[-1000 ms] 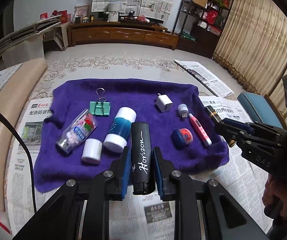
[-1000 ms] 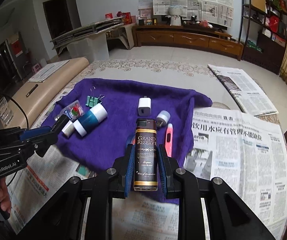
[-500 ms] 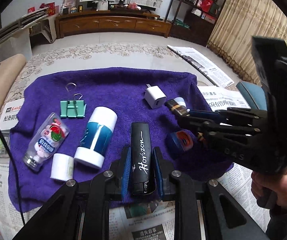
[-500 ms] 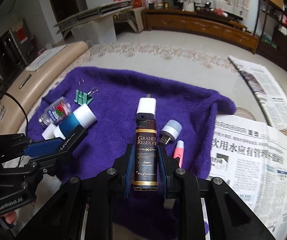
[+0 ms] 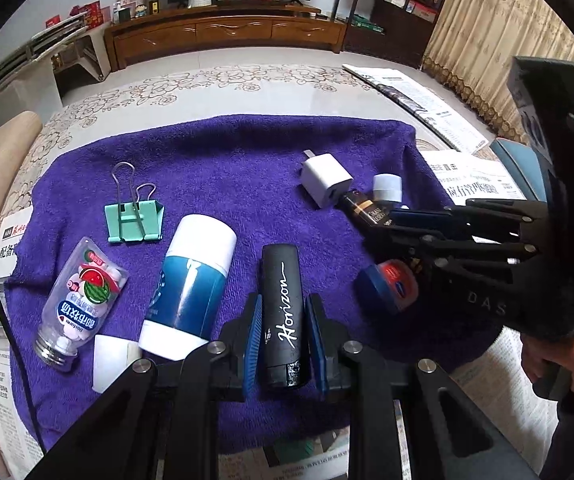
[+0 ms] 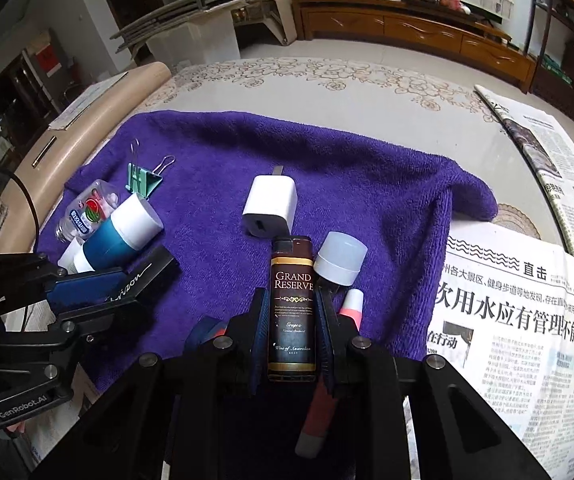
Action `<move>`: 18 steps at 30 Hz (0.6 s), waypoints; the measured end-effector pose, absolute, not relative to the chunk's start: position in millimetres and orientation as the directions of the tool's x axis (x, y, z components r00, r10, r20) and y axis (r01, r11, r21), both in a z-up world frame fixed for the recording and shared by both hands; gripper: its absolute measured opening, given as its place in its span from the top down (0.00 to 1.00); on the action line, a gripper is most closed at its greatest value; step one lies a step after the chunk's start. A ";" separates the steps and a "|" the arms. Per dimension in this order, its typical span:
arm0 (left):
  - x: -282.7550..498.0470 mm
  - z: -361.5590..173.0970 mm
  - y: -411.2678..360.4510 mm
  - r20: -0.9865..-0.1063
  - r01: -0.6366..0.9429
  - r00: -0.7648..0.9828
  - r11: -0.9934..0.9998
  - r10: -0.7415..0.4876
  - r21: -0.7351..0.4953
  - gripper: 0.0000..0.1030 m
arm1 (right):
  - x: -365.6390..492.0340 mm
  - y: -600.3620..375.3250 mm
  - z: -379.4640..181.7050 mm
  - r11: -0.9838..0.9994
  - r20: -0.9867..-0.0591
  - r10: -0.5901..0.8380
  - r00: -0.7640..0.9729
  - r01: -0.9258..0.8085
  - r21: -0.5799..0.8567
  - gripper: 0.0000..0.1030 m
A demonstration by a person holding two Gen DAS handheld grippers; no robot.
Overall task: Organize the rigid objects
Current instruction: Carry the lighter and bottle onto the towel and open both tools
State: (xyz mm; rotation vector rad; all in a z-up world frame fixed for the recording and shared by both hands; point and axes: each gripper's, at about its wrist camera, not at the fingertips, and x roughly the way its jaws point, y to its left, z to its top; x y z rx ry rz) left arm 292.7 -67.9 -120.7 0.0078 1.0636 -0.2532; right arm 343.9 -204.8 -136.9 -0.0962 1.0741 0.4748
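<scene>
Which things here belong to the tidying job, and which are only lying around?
Job:
- black Horizon lighter, in left claw
- Grand Reserve lighter, in right claw
- white charger
- green binder clip

Lying about:
- newspapers
- wooden cabinet

The black lighter (image 5: 283,312) bears "Horizon" in white script. The brown lighter (image 6: 293,308) reads "GRAND RESERVE" in pale capitals. The right tongs' (image 5: 397,216) body carries "DAS"; the left tongs' (image 6: 127,284) body carries "GenRobot.AI". The newspaper (image 6: 519,320) headline starts "直击".
</scene>
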 end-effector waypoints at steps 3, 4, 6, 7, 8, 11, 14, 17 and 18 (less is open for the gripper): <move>296.2 -128.2 -72.1 -0.874 0.217 0.442 0.970 -0.201 -0.113 0.79 | 344.2 -202.7 -139.0 0.890 -0.861 0.324 0.391 -0.434 0.137 0.77; 297.5 -129.9 -72.9 -0.877 0.220 0.435 0.969 -0.203 -0.115 0.79 | 343.6 -202.0 -139.3 0.888 -0.861 0.323 0.393 -0.441 0.132 0.77; 298.9 -131.1 -73.3 -0.877 0.228 0.430 0.966 -0.214 -0.123 0.79 | 343.3 -199.8 -139.8 0.880 -0.862 0.325 0.390 -0.459 0.124 0.77; 299.5 -131.1 -73.3 -0.879 0.233 0.426 0.965 -0.214 -0.122 0.79 | 343.5 -199.3 -139.8 0.875 -0.862 0.328 0.386 -0.467 0.124 0.77; 299.9 -131.2 -73.6 -0.881 0.237 0.423 0.964 -0.215 -0.121 0.79 | 343.9 -199.7 -139.9 0.871 -0.863 0.332 0.381 -0.475 0.126 0.77; 301.3 -131.7 -75.2 -0.885 0.258 0.415 0.960 -0.212 -0.108 0.79 | 342.6 -199.8 -139.9 0.859 -0.866 0.335 0.372 -0.499 0.118 0.77; 301.7 -131.9 -76.1 -0.886 0.263 0.412 0.959 -0.212 -0.107 0.79 | 337.8 -198.7 -140.2 0.843 -0.867 0.327 0.376 -0.531 0.087 0.77; 300.7 -131.9 -77.1 -0.886 0.268 0.412 0.958 -0.211 -0.103 0.75 | 335.2 -198.7 -140.8 0.837 -0.861 0.334 0.384 -0.541 0.083 0.77; 299.8 -131.9 -77.6 -0.886 0.272 0.410 0.956 -0.215 -0.105 0.70 | 335.3 -199.3 -140.8 0.837 -0.859 0.341 0.382 -0.540 0.092 0.77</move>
